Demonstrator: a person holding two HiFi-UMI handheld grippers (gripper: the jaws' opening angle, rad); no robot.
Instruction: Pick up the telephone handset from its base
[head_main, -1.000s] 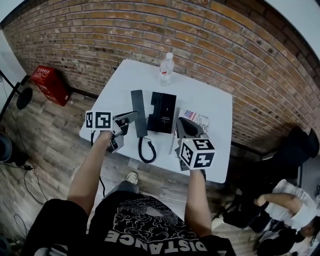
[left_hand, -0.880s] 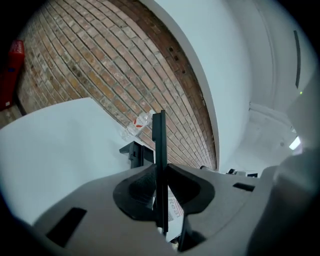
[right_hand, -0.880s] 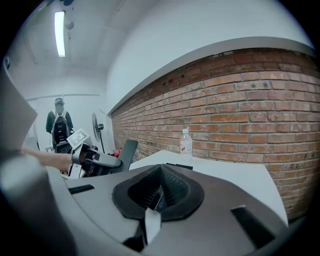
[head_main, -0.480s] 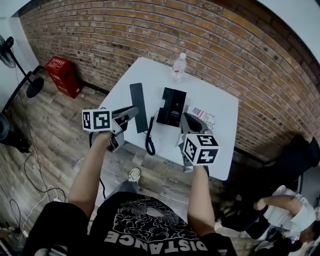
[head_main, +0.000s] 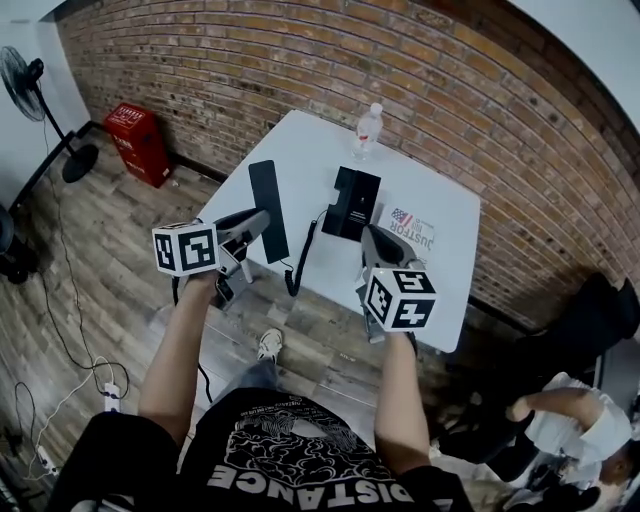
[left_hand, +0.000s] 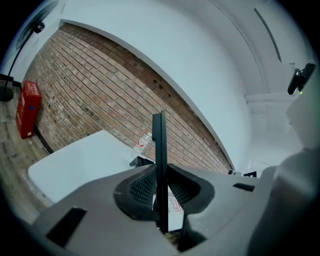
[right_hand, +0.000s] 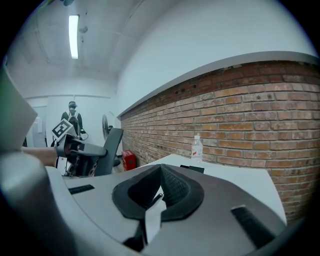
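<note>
Handset (head_main: 268, 197) one, base (head_main: 352, 203) one, bottle (head_main: 369, 128) one

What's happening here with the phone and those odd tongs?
A person stands over a white table with a pair of tongs in each hand. The left tongs are clamped on the black telephone handset, held up clear of its base, with the curly cord hanging between the two. The right tongs are closed on nothing, near the base. A water bottle stands at the table's far edge.
</note>
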